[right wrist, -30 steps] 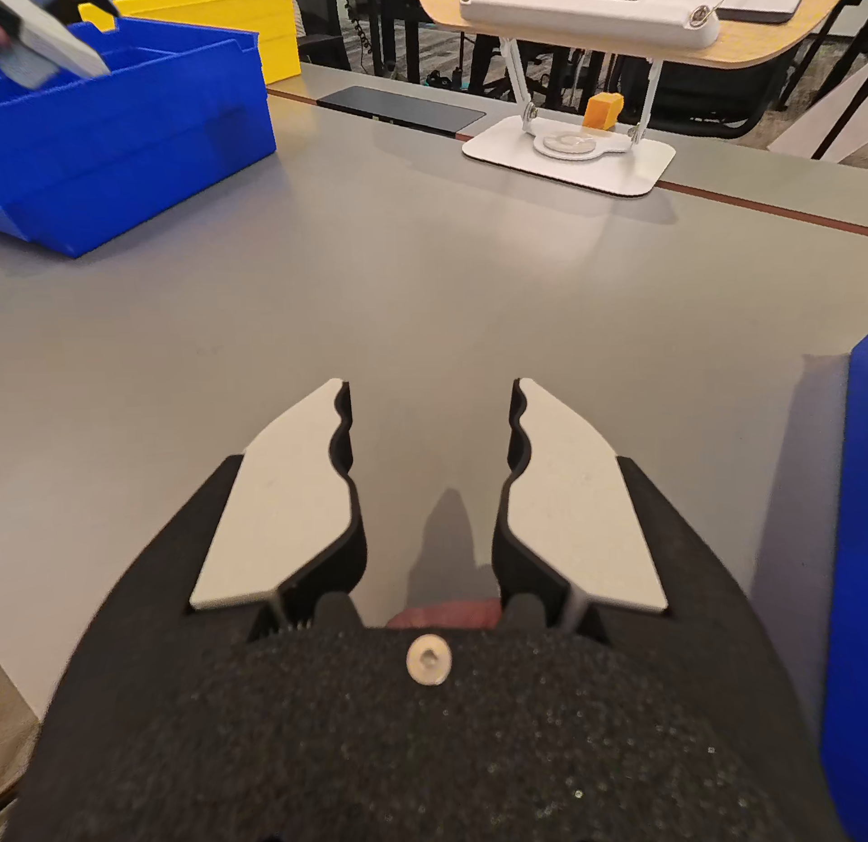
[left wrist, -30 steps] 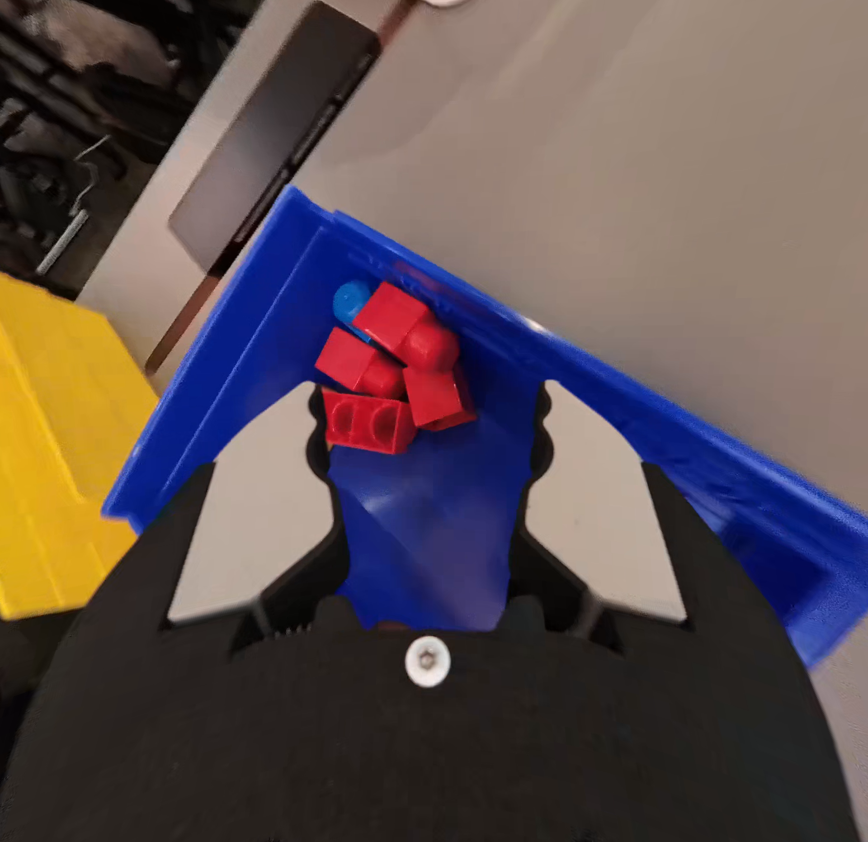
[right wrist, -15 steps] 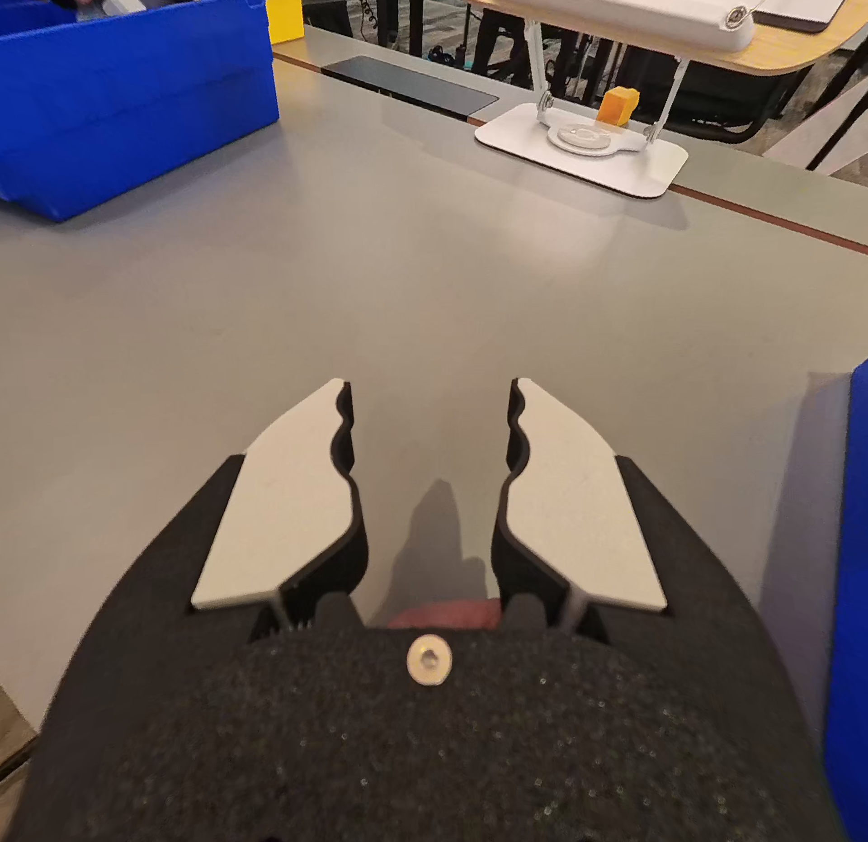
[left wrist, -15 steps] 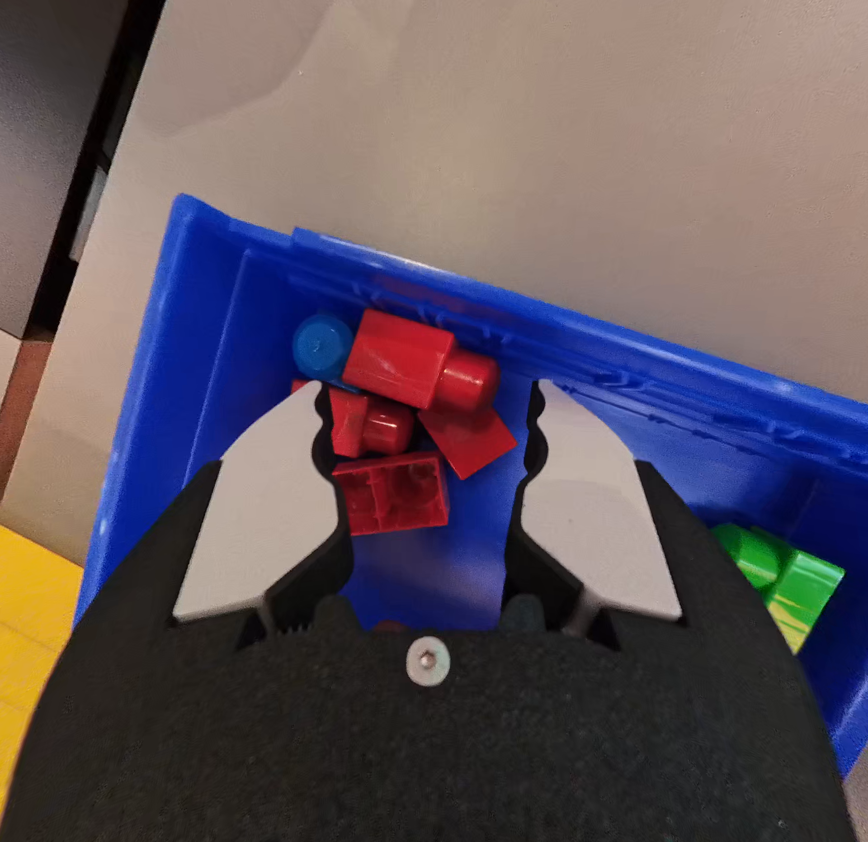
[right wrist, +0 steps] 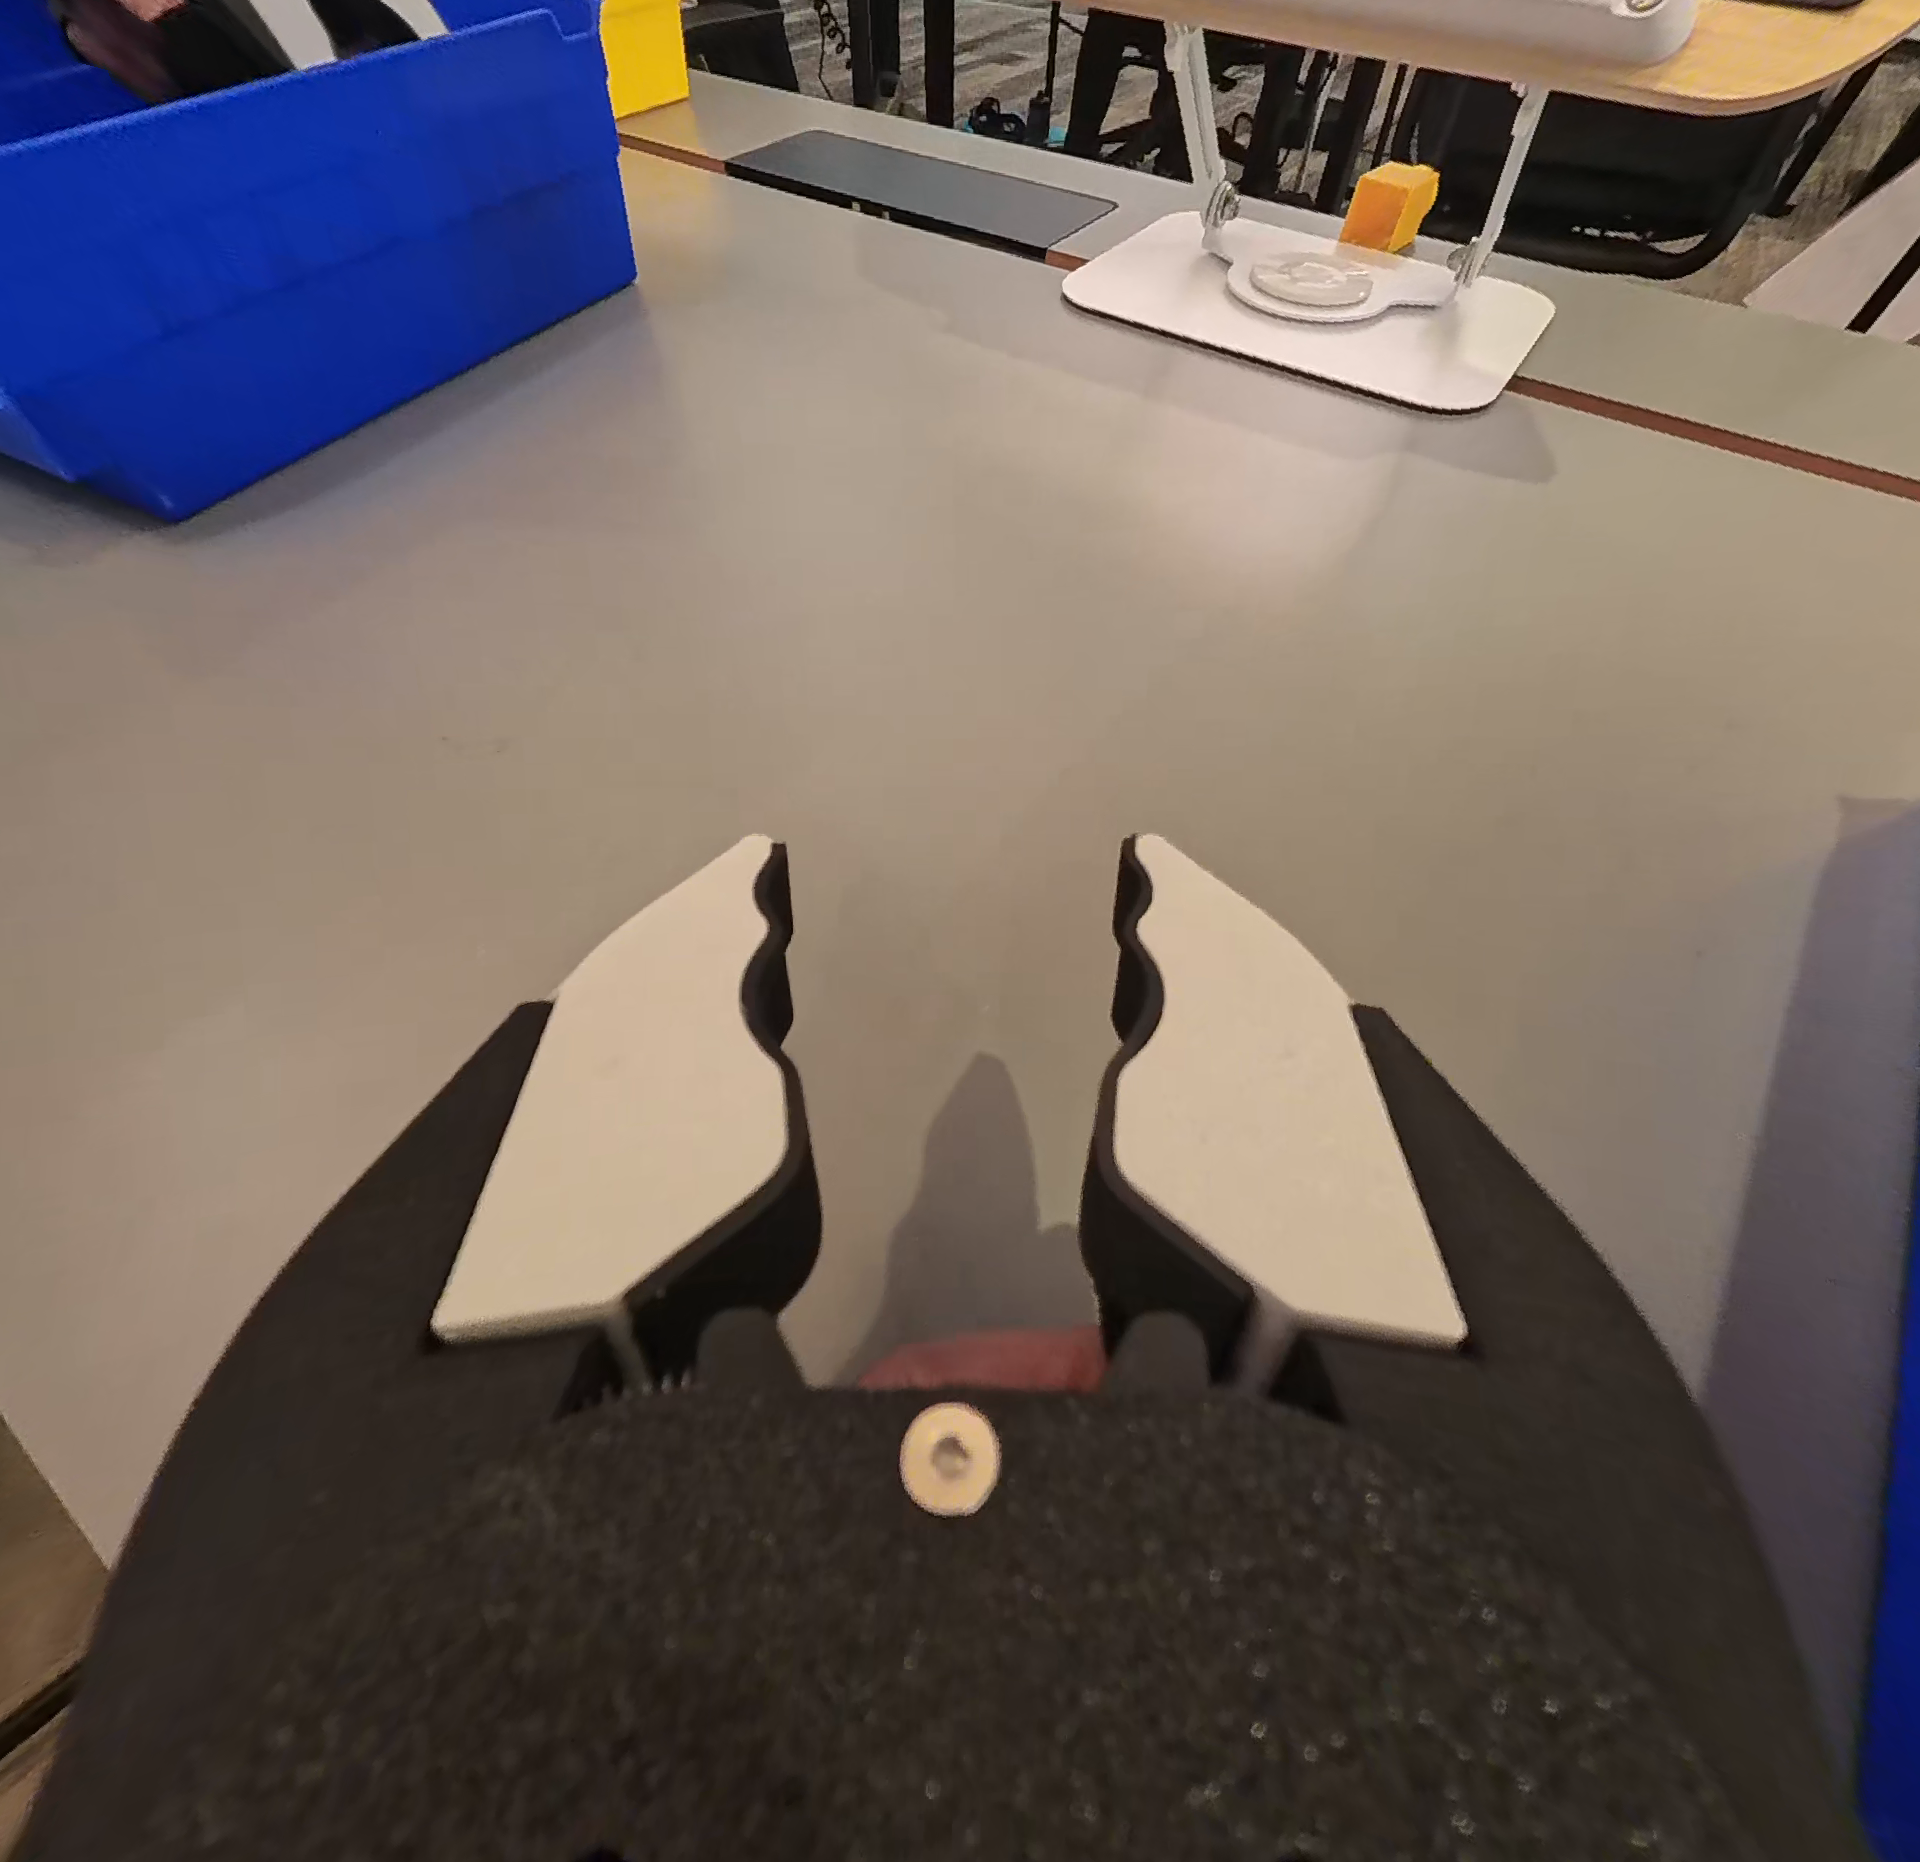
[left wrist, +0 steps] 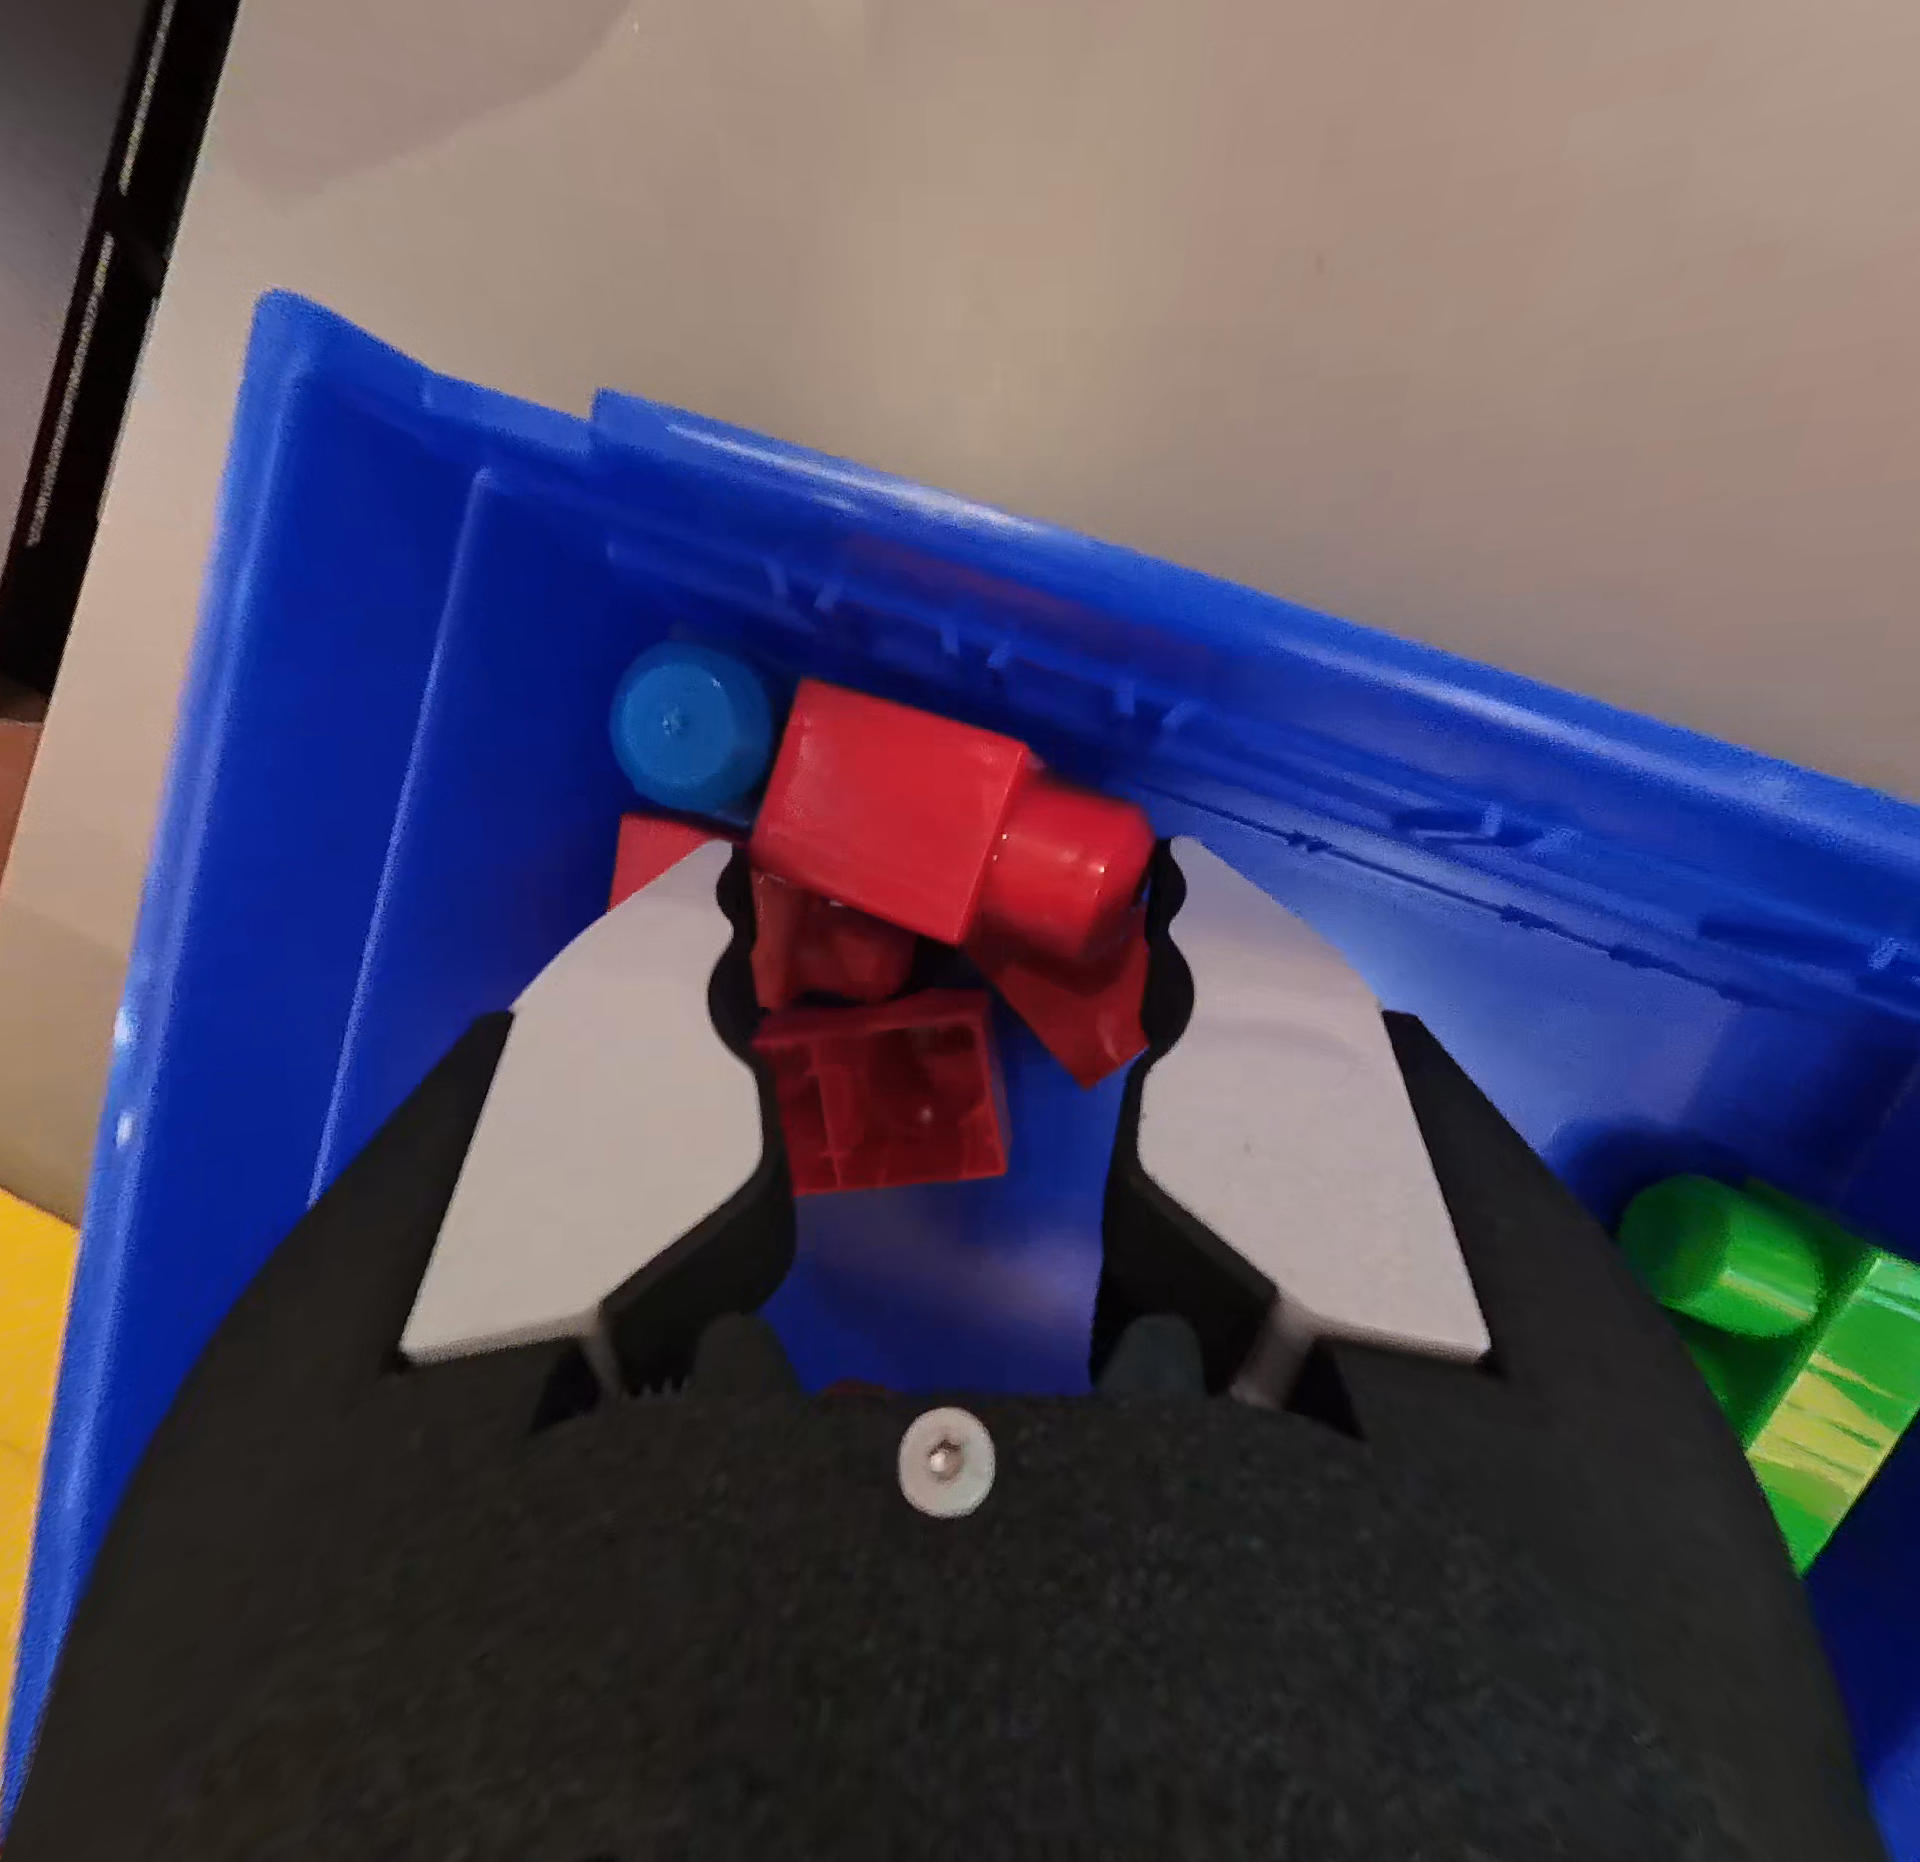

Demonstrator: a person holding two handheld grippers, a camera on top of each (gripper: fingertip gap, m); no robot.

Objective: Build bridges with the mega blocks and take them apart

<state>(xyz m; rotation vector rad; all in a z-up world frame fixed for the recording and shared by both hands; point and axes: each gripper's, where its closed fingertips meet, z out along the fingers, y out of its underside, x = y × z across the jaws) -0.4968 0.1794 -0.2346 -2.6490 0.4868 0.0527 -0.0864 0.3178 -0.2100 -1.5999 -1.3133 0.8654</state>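
Observation:
In the left wrist view a blue bin [left wrist: 312,773] holds a pile of red blocks [left wrist: 894,804] in its far corner, with a blue block [left wrist: 686,721] behind them and a green block [left wrist: 1787,1334] at the right. My left gripper [left wrist: 940,867] is open, down inside the bin, its fingers on either side of the red pile; a red block lying on its side [left wrist: 894,1095] sits between them. My right gripper [right wrist: 951,856] is open and empty over the bare grey table [right wrist: 935,617]. The right wrist view shows the same bin [right wrist: 312,285] at far left with the left gripper [right wrist: 281,15] in it.
A yellow bin [right wrist: 644,36] stands behind the blue one. A white stand [right wrist: 1309,306] with an orange block [right wrist: 1392,207] behind it is at the back right. A black panel [right wrist: 914,191] is set in the table. A blue edge [right wrist: 1896,1500] shows at far right. The left gripper's tips are roughly 45 cm from the right gripper's.
My left gripper has moved down into the bin and closer to the red pile, which now lies between its fingers. My right gripper has stayed open and shifted slightly over the table.

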